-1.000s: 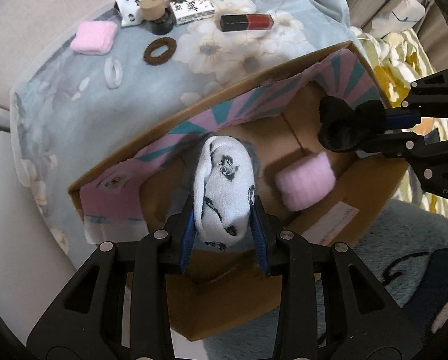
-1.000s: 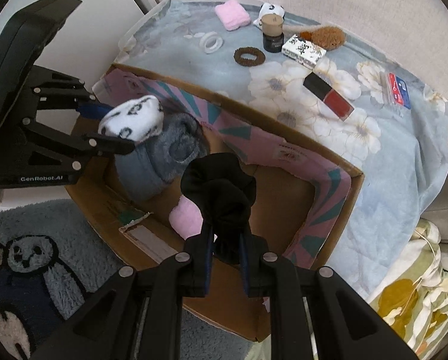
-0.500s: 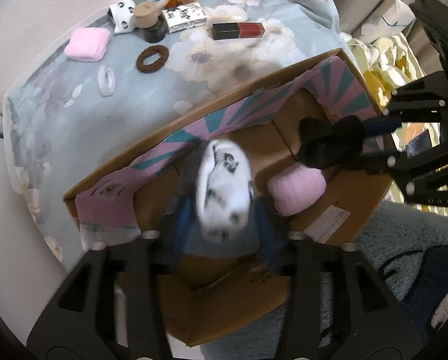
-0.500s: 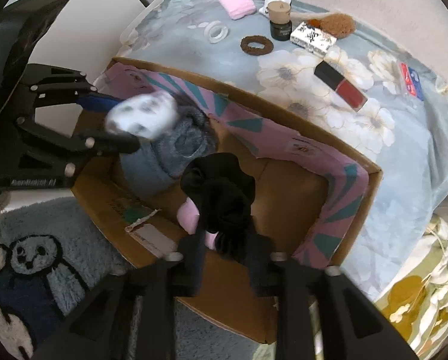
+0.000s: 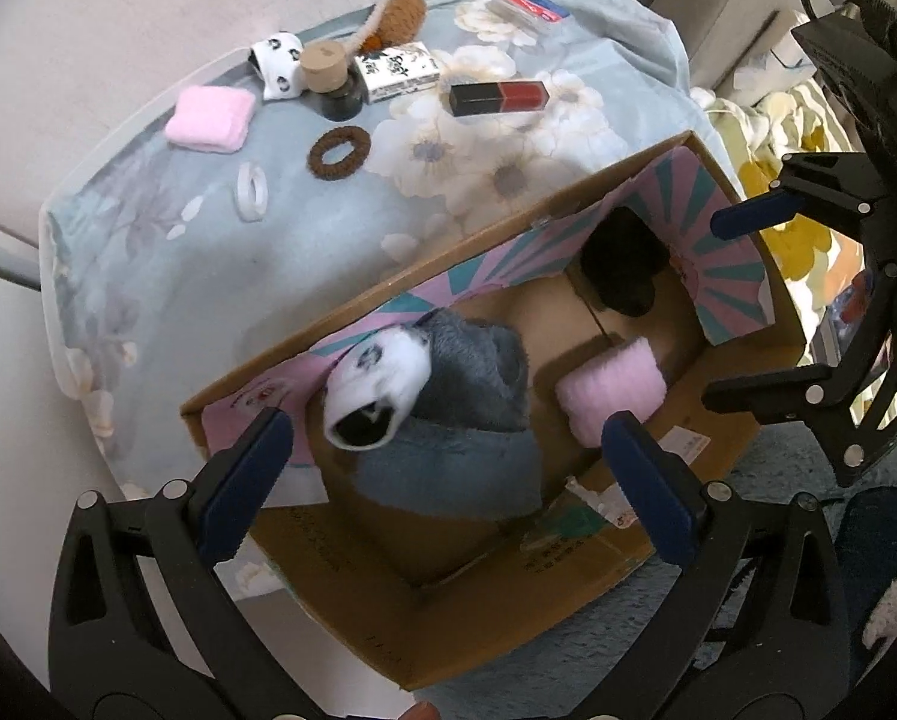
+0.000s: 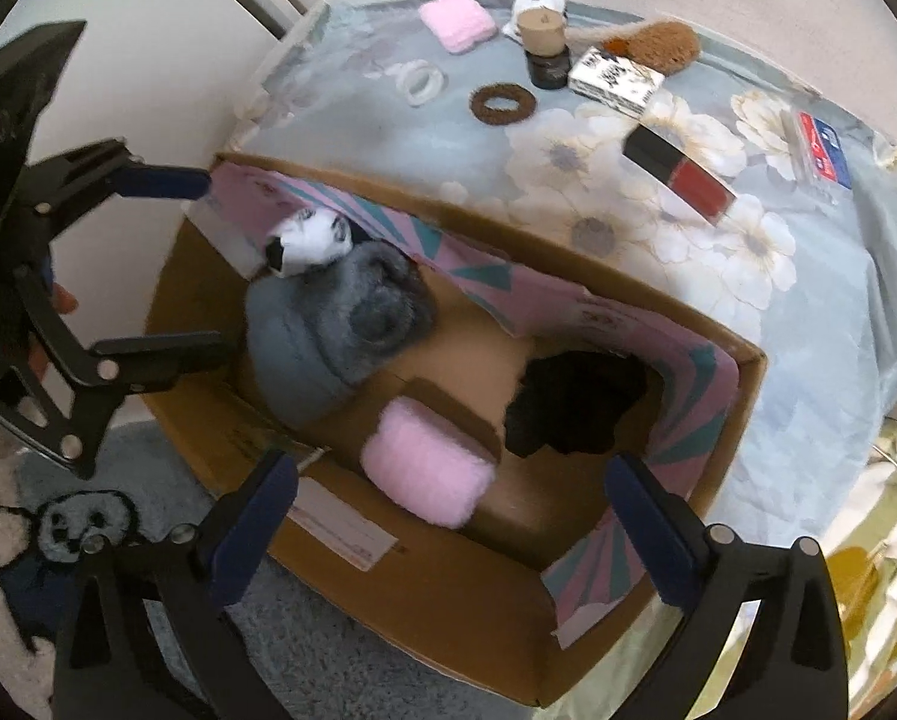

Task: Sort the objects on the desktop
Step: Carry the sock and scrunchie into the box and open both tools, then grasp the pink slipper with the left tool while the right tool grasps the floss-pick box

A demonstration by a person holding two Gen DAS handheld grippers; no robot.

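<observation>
A cardboard box (image 5: 742, 450) (image 6: 568, 648) stands against the table's near edge. In it lie a white panda-print sock (image 5: 376, 393) (image 6: 310, 240) on a grey fluffy item (image 5: 466, 414) (image 6: 340, 324), a pink fluffy roll (image 5: 613, 390) (image 6: 427, 474) and a black fabric bundle (image 5: 619, 267) (image 6: 574, 408). My left gripper (image 5: 448, 480) is open and empty above the box's near side. My right gripper (image 6: 448, 516) is open and empty above the box, near the black bundle.
On the floral cloth (image 5: 148, 264) beyond the box lie a pink pad (image 5: 211, 120), a white ring (image 5: 251, 191), a brown hair tie (image 5: 338, 145), a cork-topped jar (image 5: 331, 78), a second panda sock (image 5: 277, 63), a small printed box (image 5: 395, 71), a red-and-black case (image 5: 499, 97) and a brown brush (image 5: 397, 15).
Both grippers have opened and drawn back. The panda sock dropped from the left one onto the grey item. The black bundle dropped from the right one into the box.
</observation>
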